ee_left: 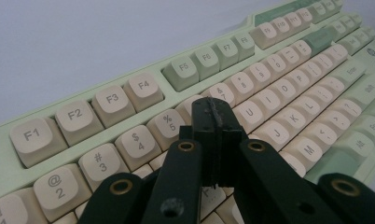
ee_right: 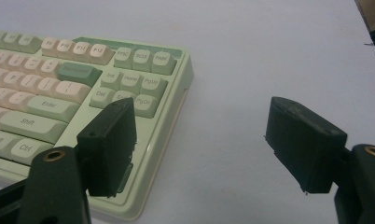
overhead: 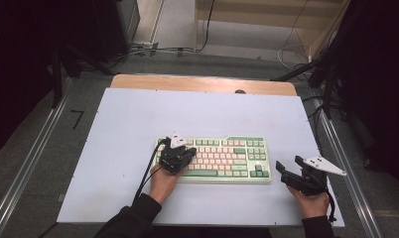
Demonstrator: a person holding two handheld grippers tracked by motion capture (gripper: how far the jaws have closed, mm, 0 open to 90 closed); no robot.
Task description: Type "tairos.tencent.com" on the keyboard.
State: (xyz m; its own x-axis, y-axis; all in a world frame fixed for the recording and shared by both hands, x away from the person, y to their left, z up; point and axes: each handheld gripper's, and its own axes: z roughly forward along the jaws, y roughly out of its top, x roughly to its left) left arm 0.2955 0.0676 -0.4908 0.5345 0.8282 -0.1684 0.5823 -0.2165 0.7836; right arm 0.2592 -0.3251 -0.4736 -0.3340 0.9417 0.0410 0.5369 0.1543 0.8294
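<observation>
Keyboard [overhead: 222, 158] sitting roughly mid tabletop [overhead: 123, 124], a bit toward the near edge, long side running across. Mint green case, cream keys, some darker green ones mixed in.

Left hand-held gripper [ee_left: 212, 122] parked right over the left half of the keys, clenched with nothing between the pads, tips pressed together into 1 blunt point. From its own camera, aimed somewhere around the 6 key [ee_left: 191, 108] and the row below, but can't tell if actually touching a cap or just hovering above.

Right hand-held gripper [ee_right: 202, 144] off past the keyboard's right end, released, jaws spread wide, nothing between them. Left jaw just beside the near right corner of the case [ee_right: 143, 191], right jaw out over bare tabletop.

Stuff that could go sideways, just guessing:
- That blunt tip looks about as wide as a key, so coming down off-centre probably hits 2 keys at once.
- Pushing at a slant instead of straight down could scoot the whole keyboard, since nothing pins it.
- Right jaw so close to the corner, so 1 careless swing inward could knock the case askew.
- Cable [overhead: 149, 168] trailing by the left edge, might snag there.

Containers: 0 on the tabletop, nothing holding anything.
</observation>
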